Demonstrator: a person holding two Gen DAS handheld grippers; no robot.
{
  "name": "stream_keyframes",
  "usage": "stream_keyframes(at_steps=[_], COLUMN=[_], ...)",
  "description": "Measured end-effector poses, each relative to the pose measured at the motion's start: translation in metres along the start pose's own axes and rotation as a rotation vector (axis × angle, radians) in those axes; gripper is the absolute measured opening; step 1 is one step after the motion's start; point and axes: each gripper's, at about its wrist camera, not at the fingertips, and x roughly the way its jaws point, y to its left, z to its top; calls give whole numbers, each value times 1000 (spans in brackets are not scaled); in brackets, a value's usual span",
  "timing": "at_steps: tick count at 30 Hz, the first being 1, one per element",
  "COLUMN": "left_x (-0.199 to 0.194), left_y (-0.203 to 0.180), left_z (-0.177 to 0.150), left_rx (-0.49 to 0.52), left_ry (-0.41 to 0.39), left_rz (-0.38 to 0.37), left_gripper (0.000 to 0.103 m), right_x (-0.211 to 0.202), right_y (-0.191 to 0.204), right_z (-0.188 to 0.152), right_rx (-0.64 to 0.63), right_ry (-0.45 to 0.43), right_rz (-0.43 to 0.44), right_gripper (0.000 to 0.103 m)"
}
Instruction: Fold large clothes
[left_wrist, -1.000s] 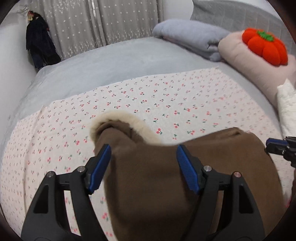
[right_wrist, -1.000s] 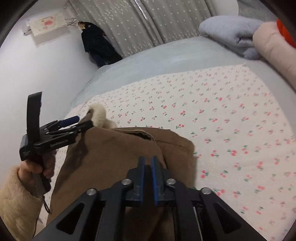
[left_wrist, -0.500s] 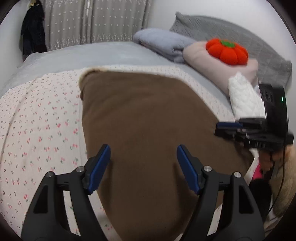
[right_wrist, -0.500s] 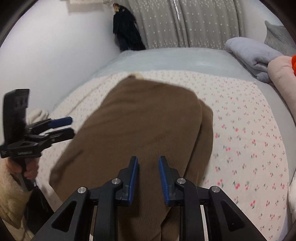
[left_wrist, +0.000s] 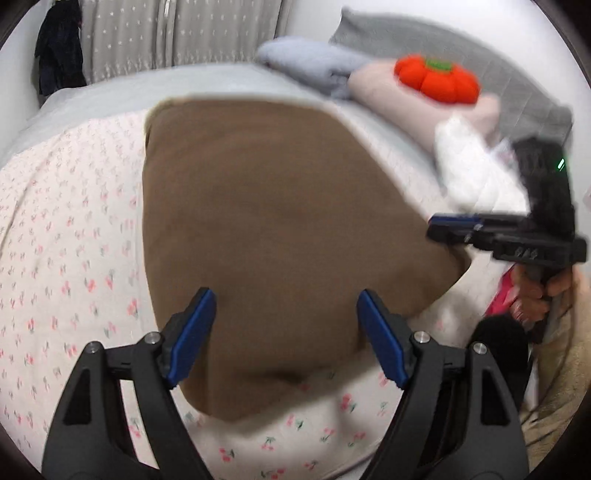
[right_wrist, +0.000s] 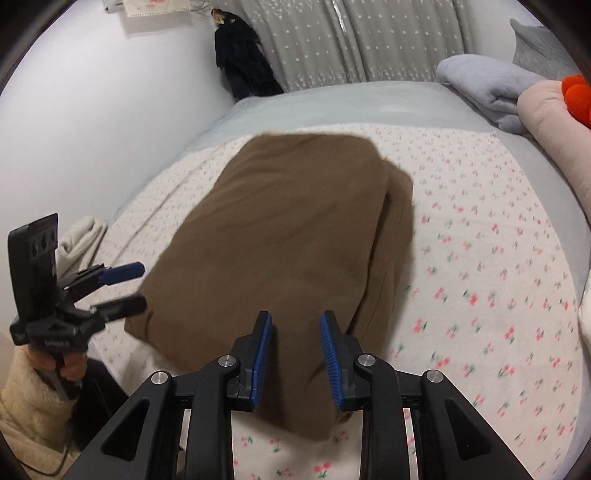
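A large brown garment (left_wrist: 273, 221) lies folded flat on the cherry-print sheet (left_wrist: 66, 258); a second layer shows along its right side (right_wrist: 399, 221) in the right wrist view. My left gripper (left_wrist: 286, 332) hovers above the garment's near edge. Its jaws are wide and still opening, and nothing is pressed between them. My right gripper (right_wrist: 295, 354) hangs over the near corner of the garment (right_wrist: 280, 229). Its jaws are opening, with cloth below them and the pads apart from it. Each gripper shows in the other's view: right gripper (left_wrist: 443, 225), left gripper (right_wrist: 125, 288).
A grey blanket (left_wrist: 314, 70), a pink pillow (left_wrist: 399, 99) with an orange pumpkin cushion (left_wrist: 436, 79), and a white quilted bundle (left_wrist: 469, 166) line the bed's right side. A dark coat (right_wrist: 243, 62) hangs by the curtains (right_wrist: 332, 40). A wall (right_wrist: 92, 110) runs along the left.
The bunched garment has been spread out away from me and now lies flat. The right jaws, shut a second ago, have parted. Both grippers have drawn back to its near edge.
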Motion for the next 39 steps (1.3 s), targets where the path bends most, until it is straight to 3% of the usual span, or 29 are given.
stream_keyframes(at_steps=[2, 5, 7, 12, 15, 24, 30, 39], left_x=[5, -2, -9, -27, -37, -54, -61, -67], left_y=[-11, -27, -26, -20, -26, -34, -40, -50], left_z=[-11, -16, -15, -20, -25, -36, -45, -51], left_rx=[55, 88, 48, -133, -186, -252, -273, -278], left_ry=[-12, 2, 0, 4, 4, 40, 61, 71], left_rz=[75, 150, 161, 95, 144, 281, 349, 454], left_gripper=[80, 80, 80, 80, 80, 88, 99, 102], right_x=[15, 6, -7, -30, -41, -65, -71, -74], right_y=[-11, -8, 2, 22, 30, 54, 64, 65], right_z=[-11, -15, -16, -25, -30, -44, -53, -60], right_rx=[45, 62, 48, 35, 29, 42, 49, 91], right_ry=[51, 35, 12, -18, -44, -75, -83, -89], right_rz=[-7, -38, -61, -108, -155, -243, -290, -385], right_gripper=[30, 33, 39, 54, 61, 81, 85, 96])
